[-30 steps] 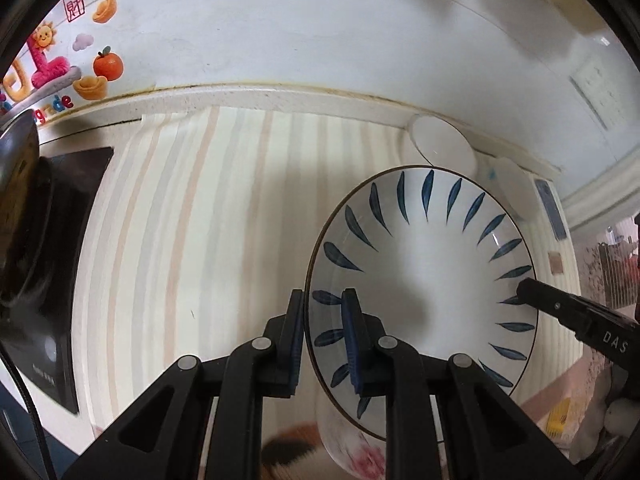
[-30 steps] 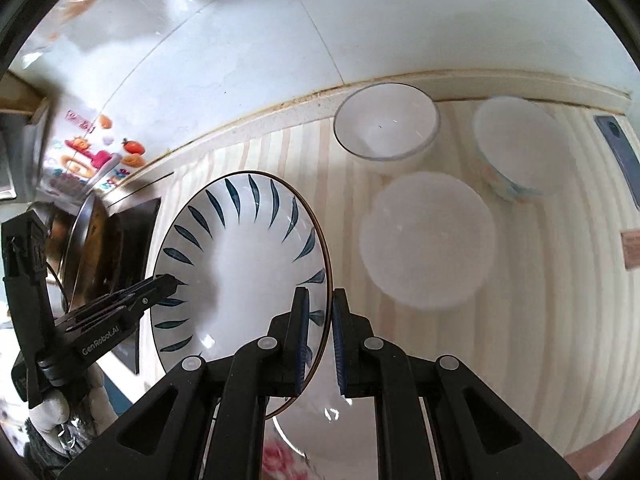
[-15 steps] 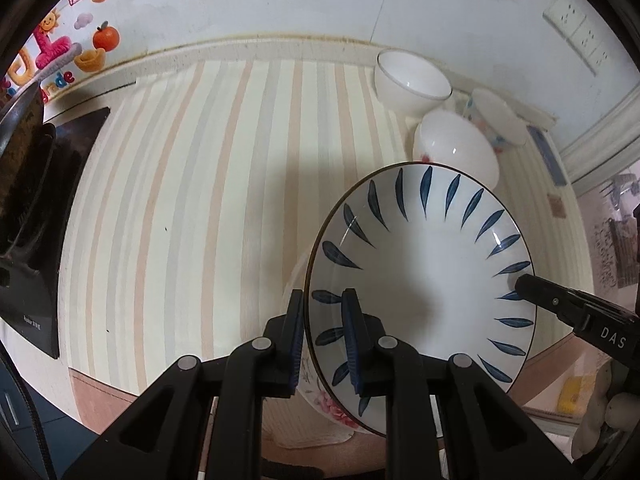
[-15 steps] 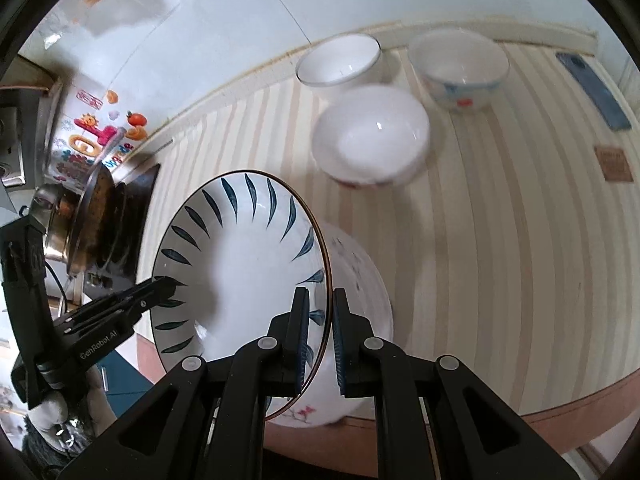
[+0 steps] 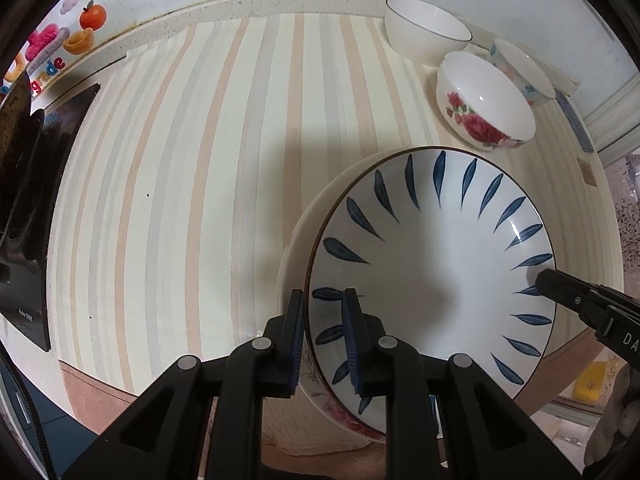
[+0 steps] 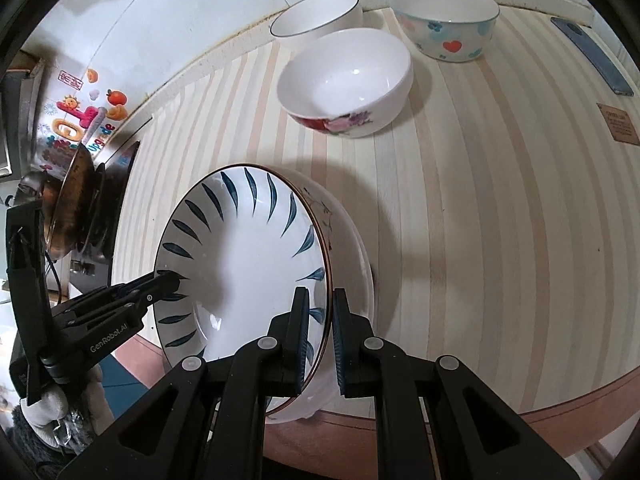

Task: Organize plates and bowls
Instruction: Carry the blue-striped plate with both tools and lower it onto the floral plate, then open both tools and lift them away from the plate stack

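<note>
A white plate with blue leaf marks (image 5: 432, 264) (image 6: 248, 264) is held by both grippers. My left gripper (image 5: 323, 332) is shut on its left rim and my right gripper (image 6: 320, 332) is shut on its right rim. The plate sits just over a white floral plate (image 5: 296, 240) (image 6: 356, 256) near the counter's front edge; I cannot tell if they touch. A rose bowl (image 5: 484, 108) (image 6: 348, 84), a plain white bowl (image 5: 424, 40) (image 6: 320, 16) and a heart-patterned bowl (image 5: 520, 68) (image 6: 448, 24) stand at the back.
The striped counter (image 5: 200, 160) runs to a white wall with fruit stickers (image 5: 80, 28). A black stove with a pan (image 6: 80, 196) is at the left. A blue phone (image 6: 592, 56) and a brown tag (image 6: 618, 122) lie at the right.
Both grippers have carried the blue-leaf plate back and down toward the counter's front, over the floral plate. The bowls now appear farther away at the back.
</note>
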